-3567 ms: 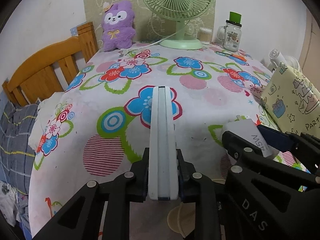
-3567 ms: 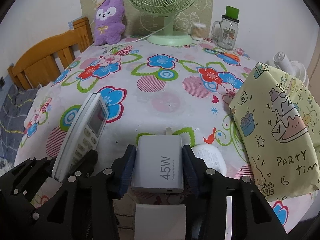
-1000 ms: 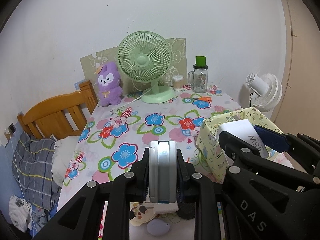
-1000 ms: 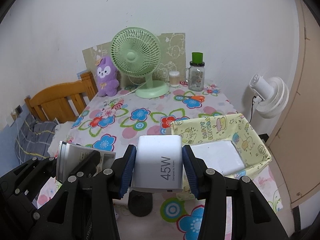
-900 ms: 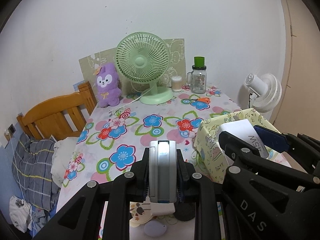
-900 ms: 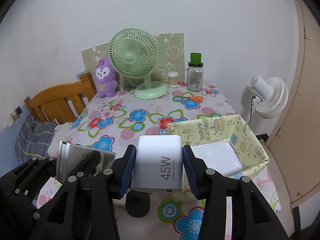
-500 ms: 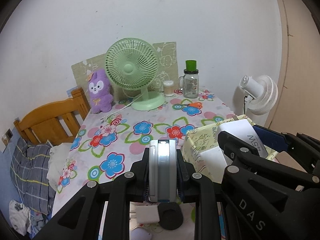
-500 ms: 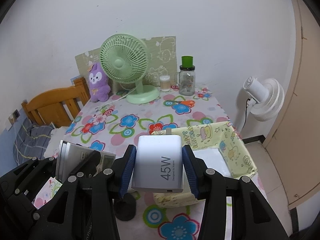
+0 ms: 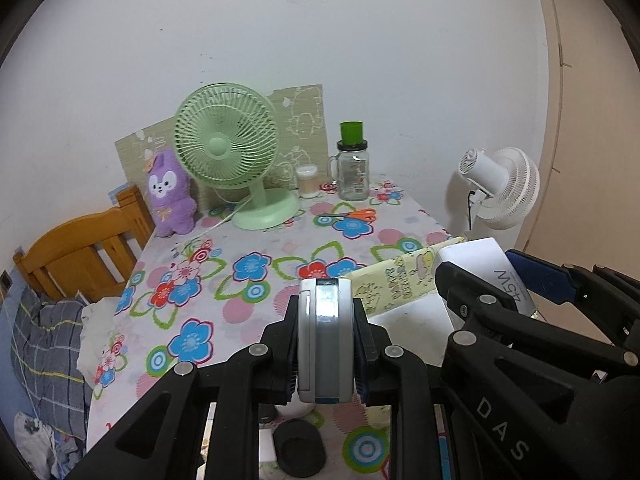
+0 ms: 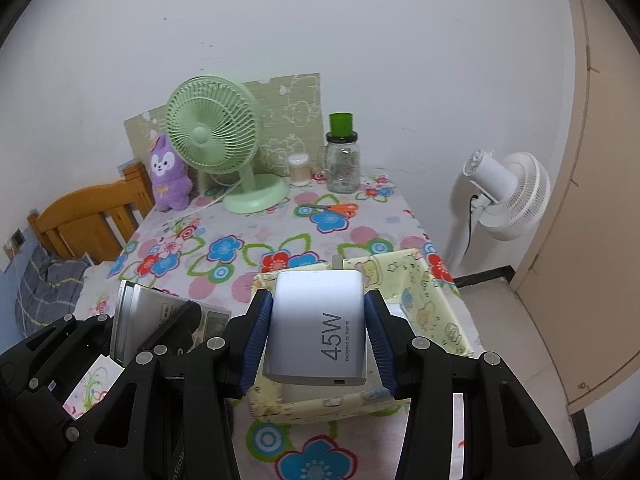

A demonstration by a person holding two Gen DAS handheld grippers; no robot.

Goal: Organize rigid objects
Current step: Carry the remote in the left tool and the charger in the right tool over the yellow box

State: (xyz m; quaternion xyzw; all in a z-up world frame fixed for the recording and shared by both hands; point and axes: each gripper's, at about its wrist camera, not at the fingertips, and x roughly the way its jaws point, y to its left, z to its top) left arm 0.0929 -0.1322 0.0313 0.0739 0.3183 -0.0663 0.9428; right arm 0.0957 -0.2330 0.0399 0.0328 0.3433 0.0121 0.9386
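Now the left gripper [image 9: 326, 344] is gripping a remote control [image 9: 325, 336] edge-on, its jaws pressing on the two flat sides, and holding it up above the near end of the bench [image 9: 276, 240]. Beside it, the right gripper [image 10: 318, 332] is clamping a white charger [image 10: 318, 328] marked 45W between its blue-lined jaws, and the charger is hanging over a yellow fabric box [image 10: 436, 308] that is sitting at the near right corner of the bench. A flat white item [image 9: 408, 320] is lying inside that box, though what it is cannot be told. Both grippers are sitting side by side, each one showing at the edge of the other's view.

Further back, a green desk fan [image 10: 216, 144] is standing near the wall, with a purple plush toy [image 10: 168, 176] leaning just to its left and a glass jar [image 10: 342, 168] with a green lid standing to its right. A small round container [image 10: 299, 168] is sitting between the fan and the jar. Orange scissors [image 9: 356, 214] are lying on the flowered cloth in front of the jar. A white floor fan [image 10: 508, 196] is standing off the right side of the bench, and a wooden bed frame [image 9: 80, 256] is showing on the left. Close below the left gripper, a black round thing [image 9: 300, 446] is lying at the near edge
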